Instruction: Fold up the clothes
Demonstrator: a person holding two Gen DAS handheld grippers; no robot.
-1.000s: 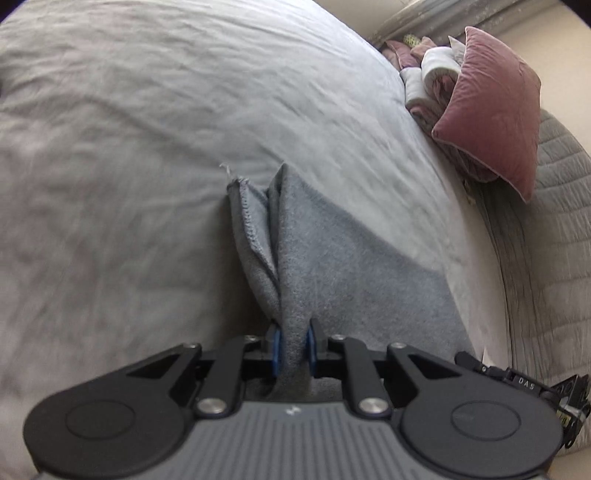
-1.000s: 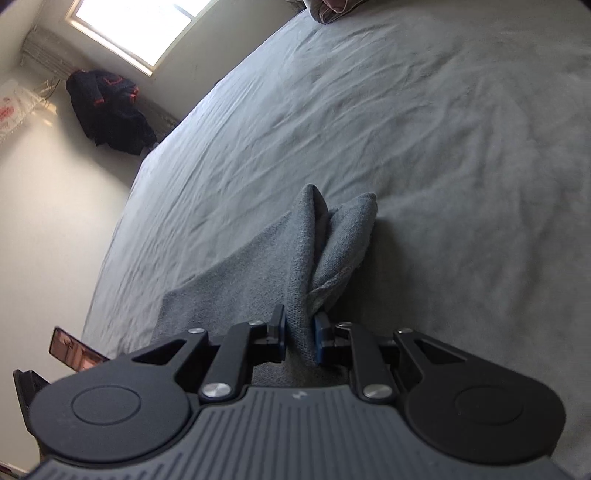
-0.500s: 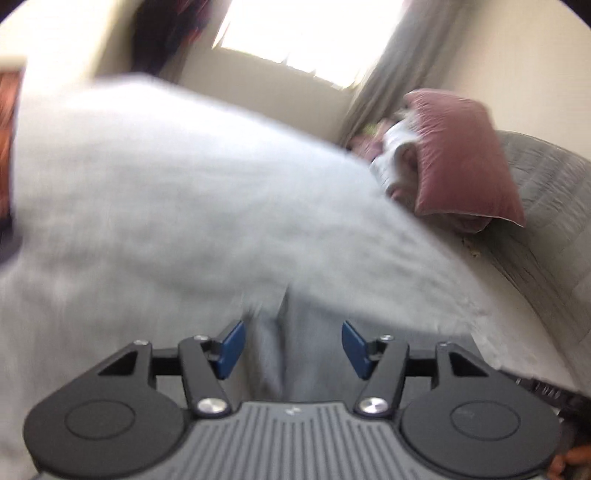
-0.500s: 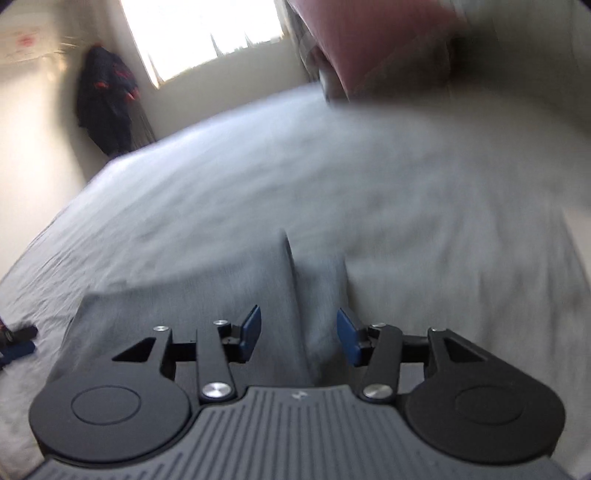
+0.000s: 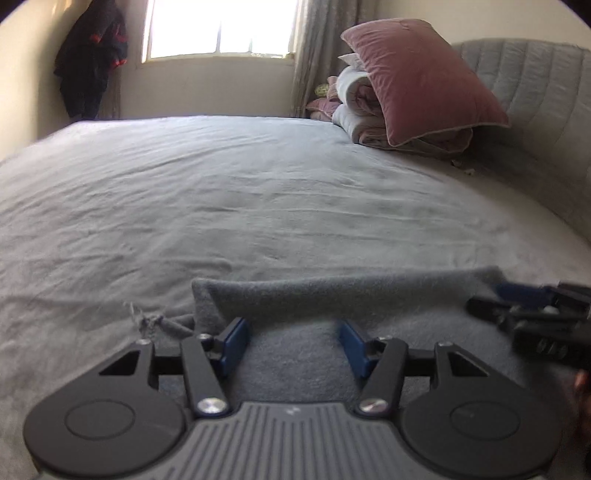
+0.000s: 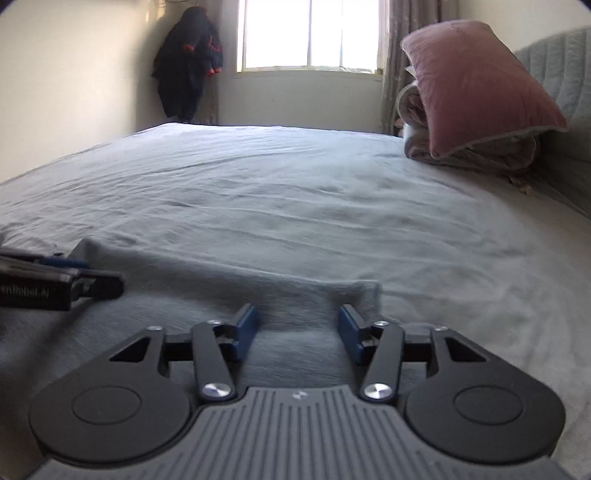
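Note:
A dark grey cloth (image 5: 332, 295) lies folded flat on the grey bed sheet (image 5: 258, 192), its far folded edge running left to right. My left gripper (image 5: 291, 343) is open and empty, low over the cloth's left end. My right gripper (image 6: 297, 328) is open and empty over the cloth (image 6: 221, 288) near its right end. The right gripper also shows at the right edge of the left wrist view (image 5: 535, 310), and the left gripper at the left edge of the right wrist view (image 6: 55, 280). A frayed thread (image 5: 147, 321) sticks out at the cloth's left corner.
A pink pillow (image 5: 417, 81) leans on folded bedding (image 5: 354, 110) at the far right, by the grey padded headboard (image 5: 535, 92). A dark jacket (image 6: 188, 66) hangs in the far corner beside the window (image 6: 310, 33). Wrinkled sheet (image 6: 295, 192) stretches ahead.
Both grippers held pinched corners of the cloth a second ago. They opened, let the cloth drop onto the bed, and tilted up and drew back.

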